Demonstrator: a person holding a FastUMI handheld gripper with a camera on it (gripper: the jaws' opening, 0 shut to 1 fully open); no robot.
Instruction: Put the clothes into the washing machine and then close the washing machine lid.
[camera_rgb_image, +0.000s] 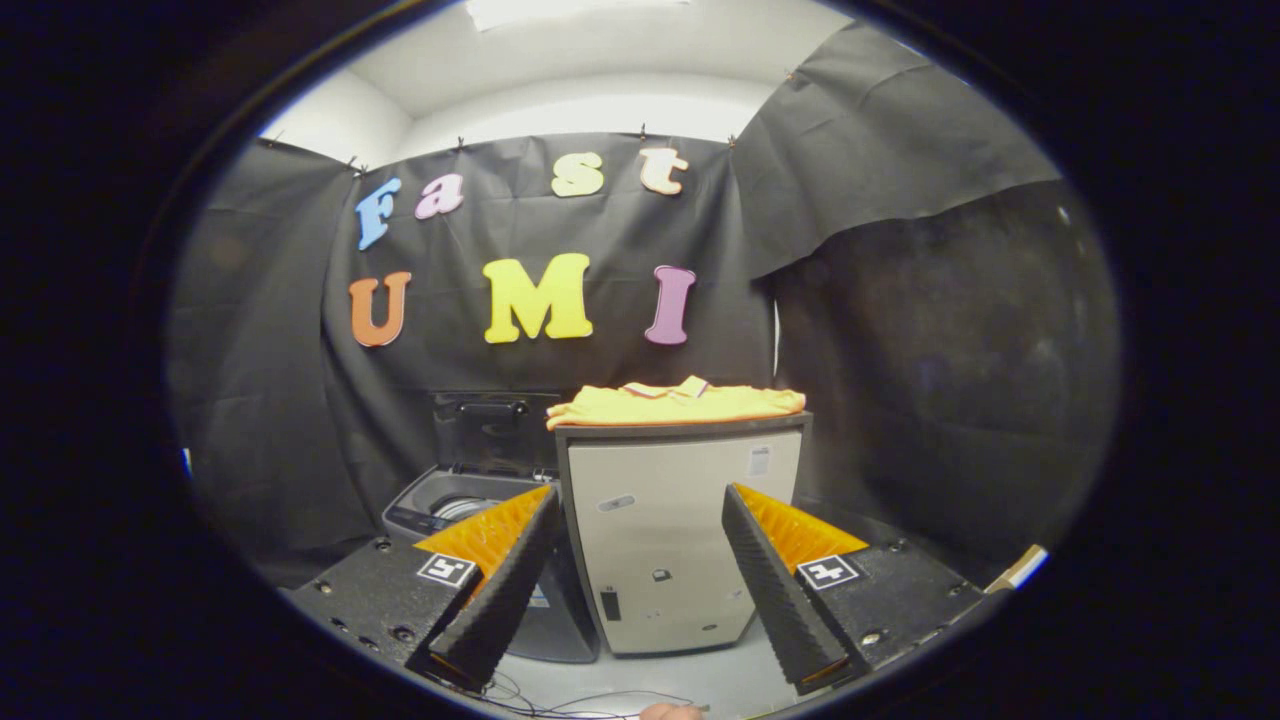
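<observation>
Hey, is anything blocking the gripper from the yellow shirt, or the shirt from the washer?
Nothing visible. The open gripper faces the yellow shirt atop the cabinet; the washing machine beside it has its lid up.

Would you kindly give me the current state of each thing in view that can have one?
Gripper: open, fingers spread wide, holding nothing.
Washing machine: lid raised, drum open.
Yellow garment: folded, lying flat on top of the cabinet, beyond the fingers.
Cabinet: door closed, standing beside the washing machine.
</observation>
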